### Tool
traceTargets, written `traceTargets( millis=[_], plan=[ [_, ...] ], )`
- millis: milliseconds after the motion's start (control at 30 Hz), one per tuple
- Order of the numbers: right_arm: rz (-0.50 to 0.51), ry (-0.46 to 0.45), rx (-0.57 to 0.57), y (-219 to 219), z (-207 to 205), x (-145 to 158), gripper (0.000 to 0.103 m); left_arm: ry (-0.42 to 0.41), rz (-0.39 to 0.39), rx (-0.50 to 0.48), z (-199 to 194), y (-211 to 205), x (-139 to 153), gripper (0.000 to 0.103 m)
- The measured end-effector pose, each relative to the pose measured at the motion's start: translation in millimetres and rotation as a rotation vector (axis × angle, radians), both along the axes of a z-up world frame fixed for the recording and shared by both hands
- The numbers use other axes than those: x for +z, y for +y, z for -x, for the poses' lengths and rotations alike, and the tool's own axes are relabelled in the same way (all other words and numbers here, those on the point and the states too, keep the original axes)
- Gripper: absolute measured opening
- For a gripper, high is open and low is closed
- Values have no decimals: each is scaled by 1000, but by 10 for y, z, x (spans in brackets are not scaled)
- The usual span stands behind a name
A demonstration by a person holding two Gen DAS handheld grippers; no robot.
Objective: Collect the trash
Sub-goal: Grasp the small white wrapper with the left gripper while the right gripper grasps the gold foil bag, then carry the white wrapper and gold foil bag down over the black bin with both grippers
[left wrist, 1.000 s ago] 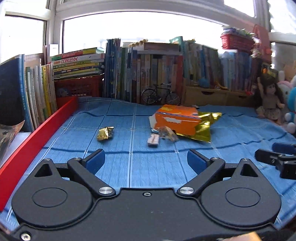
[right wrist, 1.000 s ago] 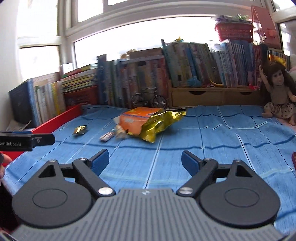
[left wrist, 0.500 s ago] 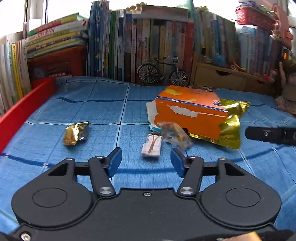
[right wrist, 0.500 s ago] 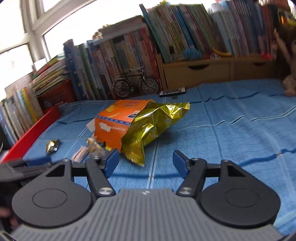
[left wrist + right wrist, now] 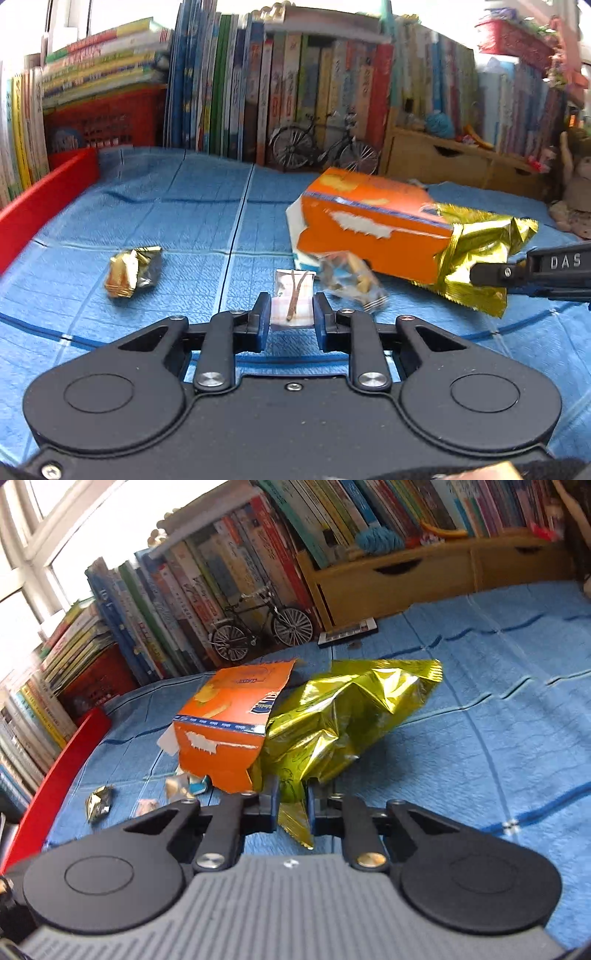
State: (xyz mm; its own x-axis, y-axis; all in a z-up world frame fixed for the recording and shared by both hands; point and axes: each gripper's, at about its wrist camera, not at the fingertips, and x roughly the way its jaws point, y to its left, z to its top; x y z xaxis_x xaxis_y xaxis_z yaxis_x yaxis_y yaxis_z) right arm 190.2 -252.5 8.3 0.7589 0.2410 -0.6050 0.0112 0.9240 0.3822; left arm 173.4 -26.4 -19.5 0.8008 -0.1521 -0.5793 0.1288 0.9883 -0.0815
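My left hand-held gripper (image 5: 291,314) has its jaws drawn in tight on a small white wrapper (image 5: 293,297) with a brown stick-like streak on it; both blue pads press its sides, and the wrapper lies on the blue cloth (image 5: 184,221) covering the desk. From that wrapper, a crumpled gold candy wrapper (image 5: 133,271) sits at about 9 o'clock, well apart. A clear crinkled packet (image 5: 349,278) lies just beside it at 2 o'clock, touching the near edge of the torn orange carton (image 5: 369,229), which lies on its side.

My right hand-held gripper (image 5: 291,805) has its jaws nearly together on the near corner of the gold foil bag (image 5: 343,716), whose pointed tip hangs down between the pads. The bag spills out of the open end of the orange carton (image 5: 229,720), reaching toward 1 o'clock across the cloth. In the left wrist view, the black tip of that right hand-held gripper (image 5: 532,273) comes in from 3 o'clock and meets the foil bag (image 5: 476,254).

A red tray edge (image 5: 40,203) runs along the cloth at 9 to 10 o'clock. At 12 o'clock a model bicycle (image 5: 325,147) stands in front of a row of upright books (image 5: 295,92), with a wooden drawer box (image 5: 443,162) beside it at 1 o'clock.
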Motion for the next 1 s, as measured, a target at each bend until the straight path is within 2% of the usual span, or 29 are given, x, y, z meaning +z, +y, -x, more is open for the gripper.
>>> traceTargets(
  millis=[133,400,633,733,833,1000],
  plan=[
    [3,-14,21,-105,306,62,15,-49,31,-46,348,23,177,22],
    [40,-87,109,-144,1163,196,14,-119,40,-109,1267,63,461,22],
    [3,-131,196,-62,1933,356,14,-137,32,-125,2398,214,652,22],
    [12,-146,267,7,2298,387,14,-132,12,-114,2904,309,661,23],
    [21,-159,318,100,2615,413,14,-93,22,-82,3333,435,609,23],
    [50,-184,326,306,3106,435,14,-109,32,-99,3879,653,456,23]
  ],
)
